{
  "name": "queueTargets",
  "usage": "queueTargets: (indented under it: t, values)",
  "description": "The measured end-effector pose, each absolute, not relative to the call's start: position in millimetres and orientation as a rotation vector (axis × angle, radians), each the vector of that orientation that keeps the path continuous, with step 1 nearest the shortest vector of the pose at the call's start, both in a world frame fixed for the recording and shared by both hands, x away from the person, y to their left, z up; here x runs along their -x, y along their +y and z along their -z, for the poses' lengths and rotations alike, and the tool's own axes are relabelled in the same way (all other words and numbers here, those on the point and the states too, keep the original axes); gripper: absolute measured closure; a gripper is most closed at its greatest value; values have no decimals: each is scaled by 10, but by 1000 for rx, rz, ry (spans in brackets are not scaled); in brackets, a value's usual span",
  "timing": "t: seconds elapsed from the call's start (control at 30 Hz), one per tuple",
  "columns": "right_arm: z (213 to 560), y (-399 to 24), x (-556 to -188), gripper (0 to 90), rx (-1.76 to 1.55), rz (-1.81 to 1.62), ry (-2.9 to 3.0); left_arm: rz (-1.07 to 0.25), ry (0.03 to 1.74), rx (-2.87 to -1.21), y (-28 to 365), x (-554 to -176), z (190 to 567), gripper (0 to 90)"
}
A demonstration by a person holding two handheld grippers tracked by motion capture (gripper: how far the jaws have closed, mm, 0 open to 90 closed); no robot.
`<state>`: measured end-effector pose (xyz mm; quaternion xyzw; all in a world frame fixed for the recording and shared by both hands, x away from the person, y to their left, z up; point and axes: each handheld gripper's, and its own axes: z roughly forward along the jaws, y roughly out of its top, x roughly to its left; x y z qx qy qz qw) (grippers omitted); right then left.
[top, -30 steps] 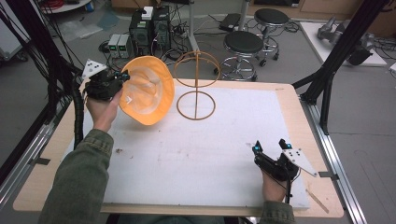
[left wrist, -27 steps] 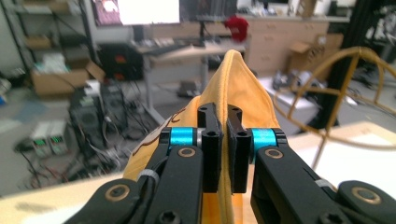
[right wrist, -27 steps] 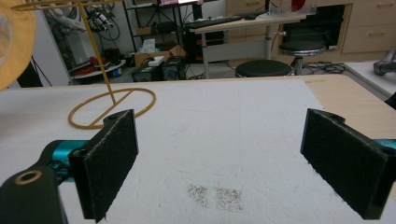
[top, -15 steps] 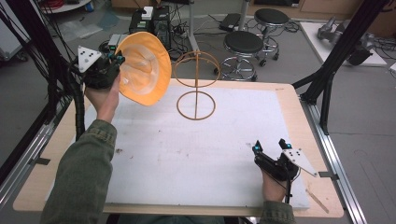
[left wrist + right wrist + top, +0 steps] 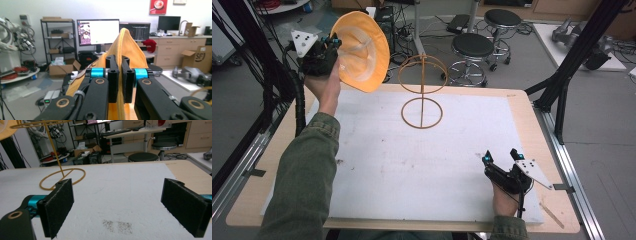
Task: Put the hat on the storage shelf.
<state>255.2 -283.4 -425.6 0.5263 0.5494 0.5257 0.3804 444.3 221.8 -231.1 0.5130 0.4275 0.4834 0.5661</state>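
Above the table's far-left corner, the orange hat [image 5: 360, 50] is being held higher than before, clamped by the left gripper [image 5: 331, 42]; the right gripper [image 5: 501, 161] is being kept spread apart.

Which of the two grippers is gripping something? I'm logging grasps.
The left gripper, raised at the table's far left: its jaws are shut on the brim of the orange fabric hat. The right gripper rests open near the front right.
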Motion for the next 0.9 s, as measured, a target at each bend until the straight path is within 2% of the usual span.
queueTargets:
  t: [0.13,0.33,0.9]
  values:
    - [4256,-2837,-2550,100,-1346,-1343,1400,-1108,986,-1181,2225,-4471,2257,866]
    - [4256,-2841,-2554,101,-1349,-1344,1395,-1144,960,-1198,2132,-4516,2189,866]
    - [4253,-2849,-2546,101,-1356,-1368,1397,-1097,781,-1281,1346,-4594,2029,866]
